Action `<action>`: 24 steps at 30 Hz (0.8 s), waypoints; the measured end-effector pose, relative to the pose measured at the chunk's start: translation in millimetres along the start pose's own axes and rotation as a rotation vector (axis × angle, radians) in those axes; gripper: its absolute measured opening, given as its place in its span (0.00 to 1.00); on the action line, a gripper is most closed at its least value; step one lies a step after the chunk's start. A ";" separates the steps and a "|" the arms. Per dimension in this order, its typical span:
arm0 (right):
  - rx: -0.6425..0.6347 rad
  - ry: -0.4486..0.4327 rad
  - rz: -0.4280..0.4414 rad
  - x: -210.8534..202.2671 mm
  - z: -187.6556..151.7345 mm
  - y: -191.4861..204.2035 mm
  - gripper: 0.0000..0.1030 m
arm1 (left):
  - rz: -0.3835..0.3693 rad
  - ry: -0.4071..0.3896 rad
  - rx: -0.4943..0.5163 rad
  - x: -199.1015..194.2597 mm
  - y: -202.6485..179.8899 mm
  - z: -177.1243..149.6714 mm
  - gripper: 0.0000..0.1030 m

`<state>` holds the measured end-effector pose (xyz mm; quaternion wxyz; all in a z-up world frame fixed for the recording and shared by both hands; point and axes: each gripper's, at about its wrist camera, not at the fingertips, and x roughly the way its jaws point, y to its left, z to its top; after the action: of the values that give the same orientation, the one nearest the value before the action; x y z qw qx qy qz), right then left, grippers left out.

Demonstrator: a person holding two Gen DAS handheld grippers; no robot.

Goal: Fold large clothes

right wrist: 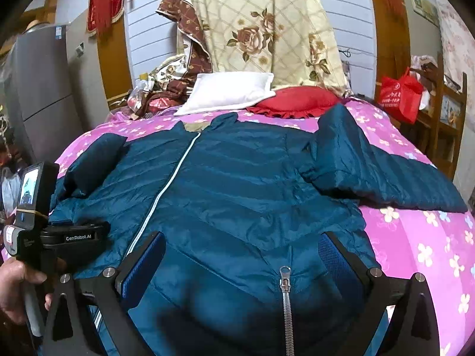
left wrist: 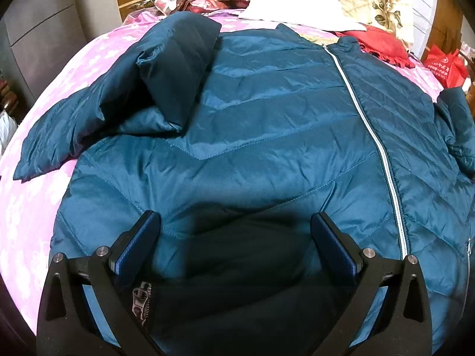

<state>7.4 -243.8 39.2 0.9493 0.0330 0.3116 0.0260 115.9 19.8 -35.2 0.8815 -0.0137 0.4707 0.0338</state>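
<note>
A teal quilted jacket (left wrist: 267, 136) lies face up on the pink flowered bed (left wrist: 44, 190), zipped with a white zipper (left wrist: 383, 154). Its left sleeve (left wrist: 166, 71) is bent up and folded back near the shoulder. My left gripper (left wrist: 236, 231) is open just above the jacket's lower hem, holding nothing. In the right wrist view the jacket (right wrist: 237, 184) fills the middle, its right sleeve (right wrist: 377, 172) spread out to the right. My right gripper (right wrist: 242, 252) is open over the hem by a pocket zipper (right wrist: 285, 290). The left gripper's body (right wrist: 59, 237) shows at left.
A white pillow (right wrist: 231, 92), a red cushion (right wrist: 297, 101) and a floral quilt (right wrist: 267, 29) sit at the bed's head. A red bag (right wrist: 400, 95) hangs on wooden shelves at right. A grey cabinet (right wrist: 38, 95) stands at left.
</note>
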 end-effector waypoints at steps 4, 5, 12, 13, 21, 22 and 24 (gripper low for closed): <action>0.022 0.013 0.003 1.7 -0.6 -3.8 0.99 | -0.007 0.004 -0.006 -1.7 1.4 -1.2 1.00; 0.028 0.016 0.007 2.2 -0.8 -5.0 0.99 | -0.010 0.006 -0.008 -1.7 1.5 -1.6 1.00; 0.017 0.012 0.006 2.3 -0.6 -4.6 0.99 | -0.011 0.003 -0.009 -1.9 1.9 -1.9 1.00; 0.016 0.013 0.008 2.9 -0.9 -5.0 0.99 | -0.010 0.001 -0.008 -2.0 2.0 -2.0 1.00; 0.015 0.009 0.007 2.3 -1.3 -2.9 0.99 | -0.010 -0.003 -0.008 -1.5 1.6 -2.4 1.00; 0.016 0.009 0.008 2.0 -1.0 -2.5 0.99 | -0.010 -0.004 -0.008 -1.4 1.9 -2.4 1.00; 0.013 0.007 0.009 1.9 -1.0 -2.0 0.99 | -0.009 -0.003 -0.008 -1.8 1.7 -2.3 1.00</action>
<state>8.4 -245.6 37.1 0.9478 0.0403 0.3151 0.0282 112.9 21.2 -35.0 0.8824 -0.0193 0.4690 0.0317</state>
